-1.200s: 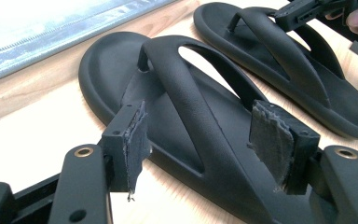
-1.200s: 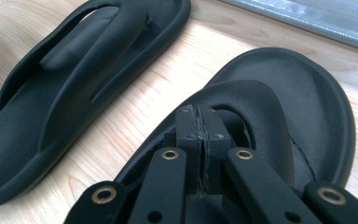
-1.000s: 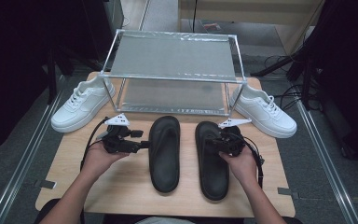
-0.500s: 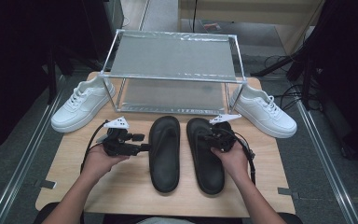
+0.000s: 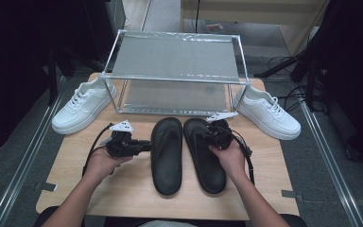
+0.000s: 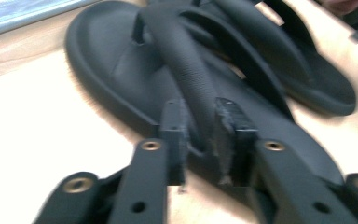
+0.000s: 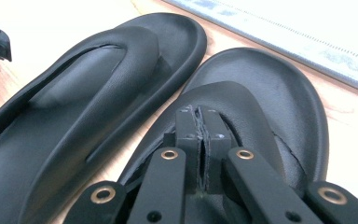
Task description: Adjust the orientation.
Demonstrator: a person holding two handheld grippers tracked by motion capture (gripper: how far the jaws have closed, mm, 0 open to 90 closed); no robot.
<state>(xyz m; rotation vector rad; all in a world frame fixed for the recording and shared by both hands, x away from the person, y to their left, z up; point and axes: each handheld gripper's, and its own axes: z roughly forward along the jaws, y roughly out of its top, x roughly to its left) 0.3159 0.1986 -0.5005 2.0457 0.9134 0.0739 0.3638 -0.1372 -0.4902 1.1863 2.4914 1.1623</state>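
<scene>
Two black flip-flops lie side by side on the tabletop (image 5: 123,189), in front of a metal rack (image 5: 175,71); a white shoe sits at each end of the rack; the left flip-flop (image 5: 166,156) has its strap between the left tongs (image 6: 200,123), whose jaws have just been closing on it; the right tongs (image 7: 203,123) are squeezed tight on the strap of the right flip-flop (image 5: 208,165).

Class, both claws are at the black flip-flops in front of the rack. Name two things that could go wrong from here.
The left claw has just been closing on only the thin strap of the left flip-flop; lifted, the sole might swing or slip free. The right flip-flop lies right beside it, so moving either may drag the other against the rack.
</scene>
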